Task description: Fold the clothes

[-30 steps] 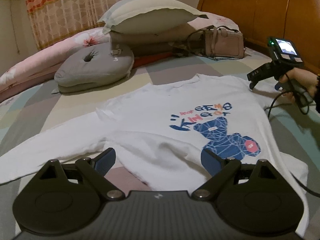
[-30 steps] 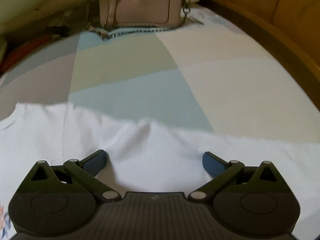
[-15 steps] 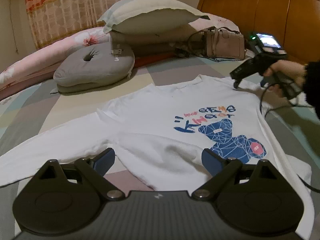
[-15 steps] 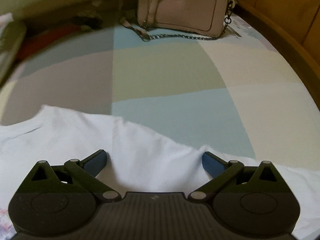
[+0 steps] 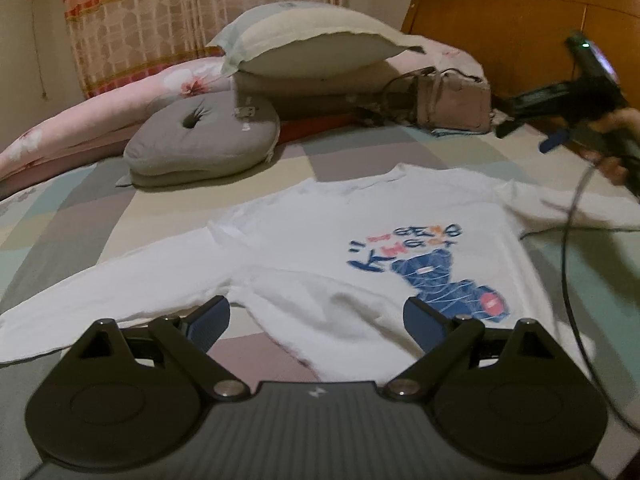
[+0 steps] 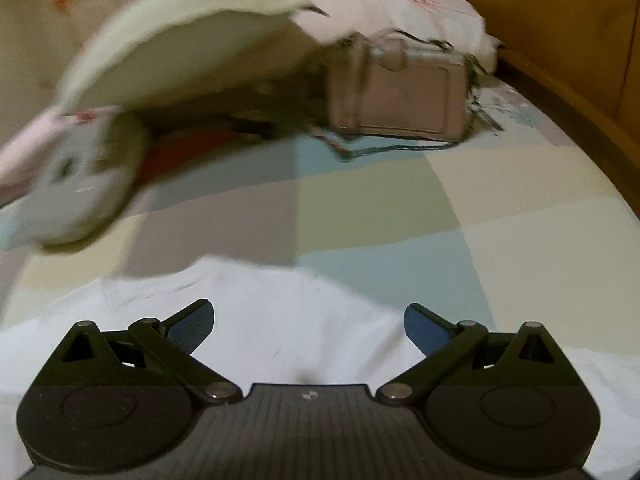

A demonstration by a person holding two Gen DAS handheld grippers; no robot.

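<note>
Ahead of both tongs, wide open and empty: white shirt (image 5: 360, 248) spread flat, unfolded. Next, probably: left gripper (image 5: 316, 320) down onto near sleeve (image 5: 120, 292); right gripper (image 6: 310, 326) onto shoulder.

Your left gripper (image 5: 316, 322) sat low with its jaws spread wide, the blue pads (image 5: 208, 322) well apart and holding nothing. Your right gripper (image 6: 309, 325) was likewise wide open, empty between its pads (image 6: 191, 326). From the left wrist camera, your right gripper (image 5: 528, 128) was raised at the far right, pointing leftward, blurred, with your hand (image 5: 618, 140) wrapped around its handle and a cable hanging down from it.
</note>
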